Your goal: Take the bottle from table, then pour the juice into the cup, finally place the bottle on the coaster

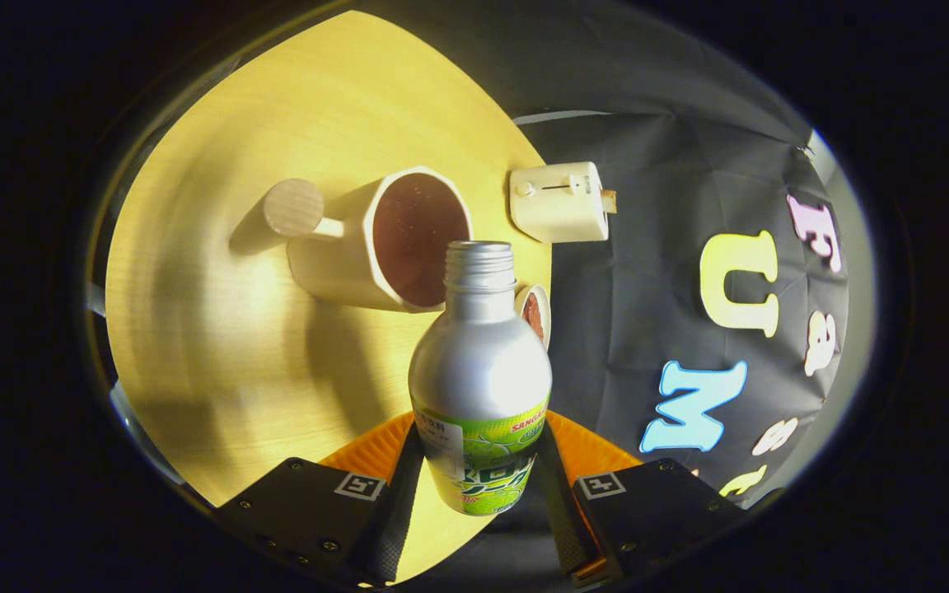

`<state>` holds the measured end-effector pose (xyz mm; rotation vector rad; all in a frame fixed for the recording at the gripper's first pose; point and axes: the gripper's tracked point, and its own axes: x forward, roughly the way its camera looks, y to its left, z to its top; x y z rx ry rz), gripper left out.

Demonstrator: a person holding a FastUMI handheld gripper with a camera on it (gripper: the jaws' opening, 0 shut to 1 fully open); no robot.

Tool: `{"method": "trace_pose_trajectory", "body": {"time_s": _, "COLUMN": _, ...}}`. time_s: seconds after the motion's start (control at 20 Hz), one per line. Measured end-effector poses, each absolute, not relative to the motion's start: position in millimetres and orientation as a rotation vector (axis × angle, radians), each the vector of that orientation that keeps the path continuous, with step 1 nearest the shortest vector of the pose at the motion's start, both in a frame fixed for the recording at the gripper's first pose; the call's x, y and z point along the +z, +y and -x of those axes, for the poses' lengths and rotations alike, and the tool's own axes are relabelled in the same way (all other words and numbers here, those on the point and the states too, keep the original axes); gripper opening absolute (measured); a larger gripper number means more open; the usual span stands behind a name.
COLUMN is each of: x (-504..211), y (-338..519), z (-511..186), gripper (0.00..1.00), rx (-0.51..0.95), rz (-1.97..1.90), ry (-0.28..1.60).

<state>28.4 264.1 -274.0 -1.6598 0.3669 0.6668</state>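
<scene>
The claw (pixel 479 486) has screwed blocks with square tags, textured pads.

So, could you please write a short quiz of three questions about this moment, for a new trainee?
1. True or false: the cap is still on the bottle.
2. Multiple choice: what are the fingers of the gripper doing? A) standing open, away from everything; B) pressing on the bottle's lower body, one on each side; C) gripping the cup's handle.
3. Short answer: where does the bottle's mouth lie compared with the cup?

Key:
1. False: the threaded neck is bare and open.
2. B.
3. Just in front of the cup's dark opening, overlapping its rim in this view; the bottle is tilted with the gripper. The white toaster stands beyond the cup, at the table edge.
</scene>
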Motion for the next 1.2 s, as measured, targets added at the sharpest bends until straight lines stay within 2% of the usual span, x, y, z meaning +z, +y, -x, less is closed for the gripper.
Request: {"method": "trace_pose_trajectory", "body": {"time_s": 1.2, "x": -267, "y": 257, "z": -47, "gripper": 0.70, "rx": 0.669, "rz": 1.910, "ry": 0.390}}
